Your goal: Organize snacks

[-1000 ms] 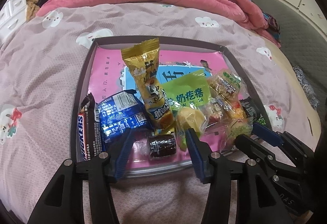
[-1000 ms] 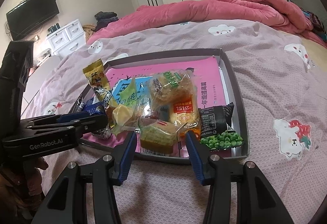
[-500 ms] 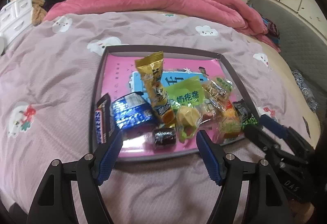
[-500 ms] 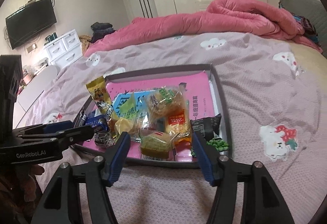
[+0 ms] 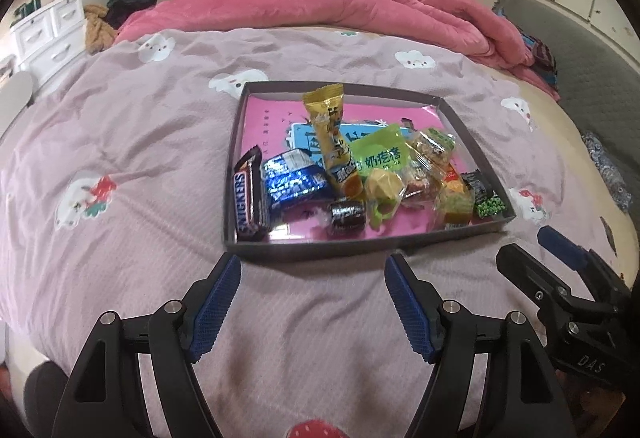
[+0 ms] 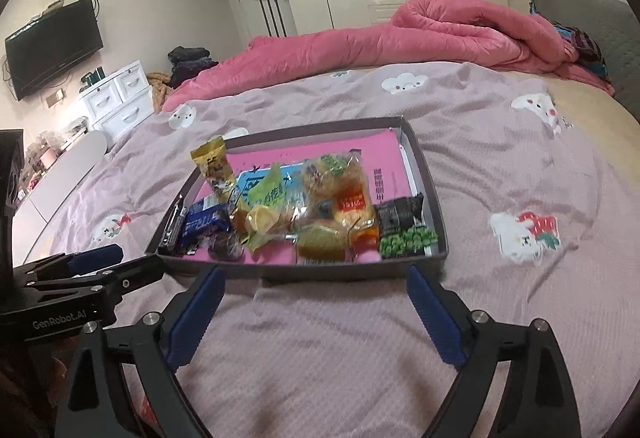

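A dark shallow tray (image 5: 360, 244) (image 6: 430, 178) with a pink liner lies on the bed and holds several wrapped snacks. Among them are a Snickers bar (image 5: 248, 200), a blue packet (image 5: 294, 180) (image 6: 202, 224), a tall yellow packet (image 5: 330, 134) (image 6: 214, 168), a green packet (image 5: 380, 154) and a green pea pack (image 6: 406, 238). My left gripper (image 5: 314, 296) is open and empty, just short of the tray's near edge. My right gripper (image 6: 316, 308) is open and empty, also just short of the near edge.
The tray rests on a lilac bedspread (image 5: 120, 158) with cartoon prints. A rolled pink duvet (image 6: 400, 34) lies across the far side. White drawers (image 6: 120, 98) and a wall TV (image 6: 52, 46) are at the left, wardrobes at the back.
Both grippers have drawn back from over the tray's near snacks to the bedspread in front of it. Both have opened wider. The snacks have not moved.
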Tool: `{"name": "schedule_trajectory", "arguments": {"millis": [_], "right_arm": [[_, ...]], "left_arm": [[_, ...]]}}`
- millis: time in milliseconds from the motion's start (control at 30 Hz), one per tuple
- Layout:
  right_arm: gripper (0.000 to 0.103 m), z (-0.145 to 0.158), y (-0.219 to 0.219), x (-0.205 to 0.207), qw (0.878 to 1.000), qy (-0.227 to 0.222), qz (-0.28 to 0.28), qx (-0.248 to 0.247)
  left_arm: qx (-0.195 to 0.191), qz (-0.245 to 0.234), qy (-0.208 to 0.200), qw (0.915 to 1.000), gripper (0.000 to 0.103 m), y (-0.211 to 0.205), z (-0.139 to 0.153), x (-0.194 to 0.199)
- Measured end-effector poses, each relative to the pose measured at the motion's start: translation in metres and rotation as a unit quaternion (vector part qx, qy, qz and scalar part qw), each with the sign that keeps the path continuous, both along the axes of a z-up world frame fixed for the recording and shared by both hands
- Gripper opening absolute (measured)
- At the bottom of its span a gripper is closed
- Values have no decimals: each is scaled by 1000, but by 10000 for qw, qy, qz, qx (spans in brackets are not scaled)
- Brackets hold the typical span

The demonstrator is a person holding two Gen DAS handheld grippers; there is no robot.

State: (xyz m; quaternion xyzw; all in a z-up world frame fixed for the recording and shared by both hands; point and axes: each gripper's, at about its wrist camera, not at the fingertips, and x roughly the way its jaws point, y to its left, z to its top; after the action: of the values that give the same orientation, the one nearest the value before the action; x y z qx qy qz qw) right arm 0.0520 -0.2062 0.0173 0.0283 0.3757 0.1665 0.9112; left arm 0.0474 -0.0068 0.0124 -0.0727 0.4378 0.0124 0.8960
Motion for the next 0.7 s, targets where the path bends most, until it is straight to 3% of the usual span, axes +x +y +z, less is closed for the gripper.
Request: {"name": "schedule_trajectory", "arguments": {"millis": [700], "right_arm": [[98,-8,7,-32,9996,100,135,-221]], "left_arm": [[-19,5,-13,10000,76,3,4,-22]]}}
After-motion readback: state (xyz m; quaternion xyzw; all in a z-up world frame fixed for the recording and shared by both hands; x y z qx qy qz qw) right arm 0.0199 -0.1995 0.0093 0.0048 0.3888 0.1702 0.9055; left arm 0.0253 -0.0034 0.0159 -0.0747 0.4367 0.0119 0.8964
